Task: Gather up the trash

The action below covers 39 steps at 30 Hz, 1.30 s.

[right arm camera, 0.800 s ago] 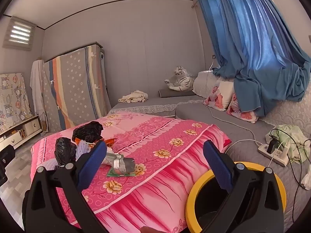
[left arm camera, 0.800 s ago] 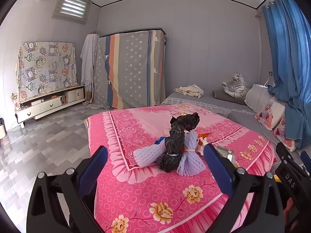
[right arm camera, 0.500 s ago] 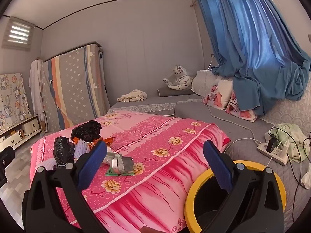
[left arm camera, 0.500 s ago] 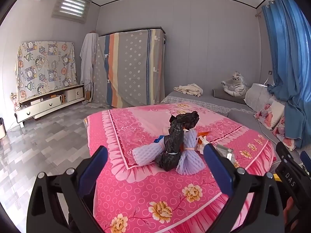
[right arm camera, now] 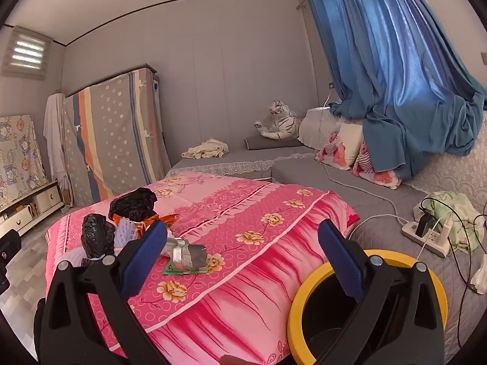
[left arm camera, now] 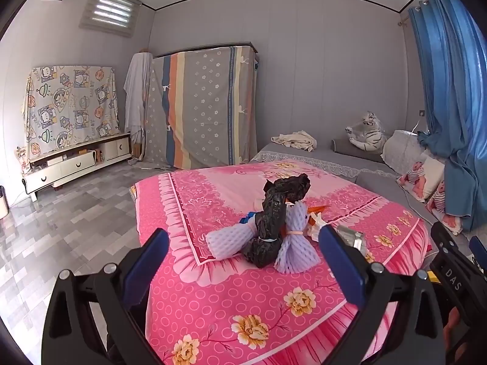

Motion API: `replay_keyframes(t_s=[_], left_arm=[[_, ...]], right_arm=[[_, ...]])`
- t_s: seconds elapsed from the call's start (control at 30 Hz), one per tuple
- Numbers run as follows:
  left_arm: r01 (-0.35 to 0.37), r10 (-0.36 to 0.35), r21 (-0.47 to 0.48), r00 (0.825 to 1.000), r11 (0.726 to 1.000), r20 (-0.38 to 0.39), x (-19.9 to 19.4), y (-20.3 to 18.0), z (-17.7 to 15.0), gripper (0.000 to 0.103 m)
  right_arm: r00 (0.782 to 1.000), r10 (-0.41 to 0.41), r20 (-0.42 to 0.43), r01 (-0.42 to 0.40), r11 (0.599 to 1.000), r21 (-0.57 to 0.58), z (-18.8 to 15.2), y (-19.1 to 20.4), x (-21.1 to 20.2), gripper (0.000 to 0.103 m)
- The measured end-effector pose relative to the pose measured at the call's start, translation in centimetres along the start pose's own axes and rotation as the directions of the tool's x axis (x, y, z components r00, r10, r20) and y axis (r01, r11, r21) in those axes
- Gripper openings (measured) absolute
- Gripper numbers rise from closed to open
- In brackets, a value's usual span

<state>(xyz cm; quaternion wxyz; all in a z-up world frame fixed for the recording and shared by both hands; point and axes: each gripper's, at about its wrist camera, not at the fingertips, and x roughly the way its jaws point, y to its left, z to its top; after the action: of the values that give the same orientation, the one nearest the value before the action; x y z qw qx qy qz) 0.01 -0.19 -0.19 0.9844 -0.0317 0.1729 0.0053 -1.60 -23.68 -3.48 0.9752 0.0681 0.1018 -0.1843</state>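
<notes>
A pile of trash lies on the pink flowered cloth [left arm camera: 213, 298]: a black plastic bag [left arm camera: 274, 213], two lilac foam nets [left arm camera: 296, 243], an orange wrapper and a silver foil pack [right arm camera: 187, 254] on a green paper. My left gripper [left arm camera: 243, 261] is open and empty, just short of the pile. My right gripper [right arm camera: 243, 258] is open and empty, above the cloth's near edge, with the foil pack by its left finger. A black bin with a yellow rim [right arm camera: 304, 301] stands below the right gripper. The black bags [right arm camera: 132, 203] also show in the right wrist view.
A grey mattress [right arm camera: 319, 176] runs behind, with a toy tiger [right arm camera: 280, 123], pillows and a cream cloth. A power strip [right arm camera: 426, 237] with cables lies at right. Blue curtain [right arm camera: 395, 76] at right. Covered wardrobe [left arm camera: 207, 109] and low cabinet [left arm camera: 76, 164] at left, over tiled floor.
Both views have shifted slightly; the trash pile sits a little lower and nearer in the left wrist view. Both grippers stay open and empty.
</notes>
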Motion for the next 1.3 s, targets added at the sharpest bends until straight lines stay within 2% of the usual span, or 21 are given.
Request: replay_keyframes(t_s=[1.3], left_arm=[[0.003,-0.003,0.007,1.0,1.0,-0.005,-0.04,-0.39,-0.39,0.095]], right_arm=[[1.0,-0.003,-0.006,0.003,1.0,0.0,-0.31,-0.17,0.23,0.095]])
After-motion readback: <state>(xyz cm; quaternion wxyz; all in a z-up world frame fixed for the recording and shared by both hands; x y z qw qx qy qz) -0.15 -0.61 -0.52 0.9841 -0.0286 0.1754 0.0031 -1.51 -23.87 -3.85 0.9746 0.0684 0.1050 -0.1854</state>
